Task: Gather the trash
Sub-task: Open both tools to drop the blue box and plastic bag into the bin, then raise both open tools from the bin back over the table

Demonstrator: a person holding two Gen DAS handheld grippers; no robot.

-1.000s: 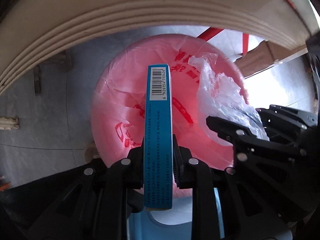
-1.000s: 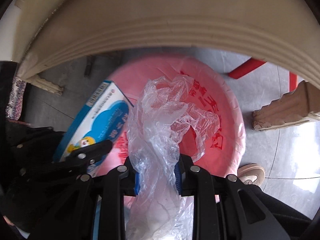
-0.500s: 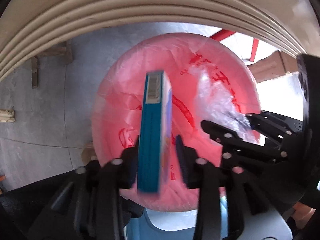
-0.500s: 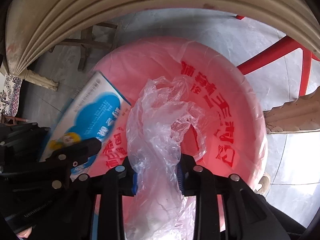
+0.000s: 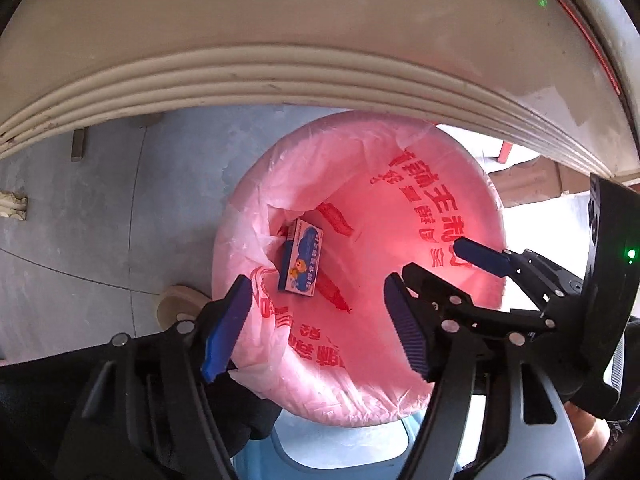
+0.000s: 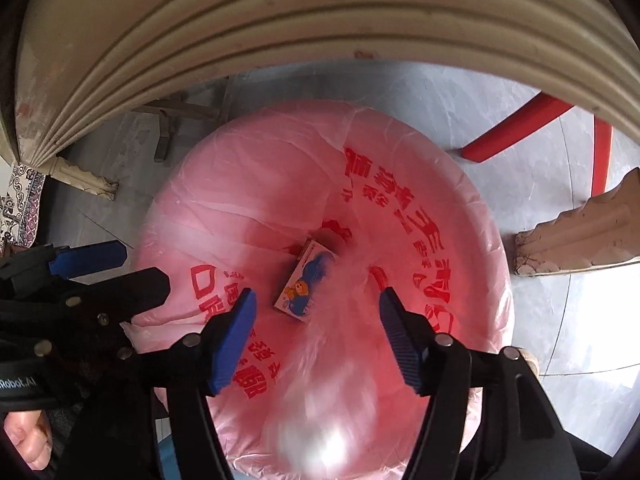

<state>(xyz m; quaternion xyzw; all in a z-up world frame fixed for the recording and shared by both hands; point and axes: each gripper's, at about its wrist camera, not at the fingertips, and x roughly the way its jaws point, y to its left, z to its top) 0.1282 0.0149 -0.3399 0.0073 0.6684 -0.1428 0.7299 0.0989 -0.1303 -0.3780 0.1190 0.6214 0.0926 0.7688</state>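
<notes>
A bin lined with a pink bag with red print [image 5: 432, 168] [image 6: 248, 184] stands below both grippers. A blue box with a cartoon picture [image 5: 301, 259] [image 6: 305, 280] lies at its bottom. A clear plastic bag [image 6: 340, 368] is a blur falling between my right fingers into the bin. My left gripper [image 5: 316, 328] is open and empty above the bin's near rim. My right gripper [image 6: 318, 336] is open above the bin. Each gripper shows in the other's view: the right one [image 5: 432, 276], the left one [image 6: 120, 264].
A cream table edge [image 5: 280, 76] [image 6: 304, 40] arches over the bin. Grey tiled floor [image 5: 100, 216] surrounds it. A red stool leg [image 6: 516, 136] and a carved table foot [image 6: 576, 236] stand to the right. A shoe [image 5: 176, 308] rests beside the bin.
Both grippers opened. The blue box dropped from the left gripper to the bottom of the bin. The clear plastic bag left the right gripper and is falling in.
</notes>
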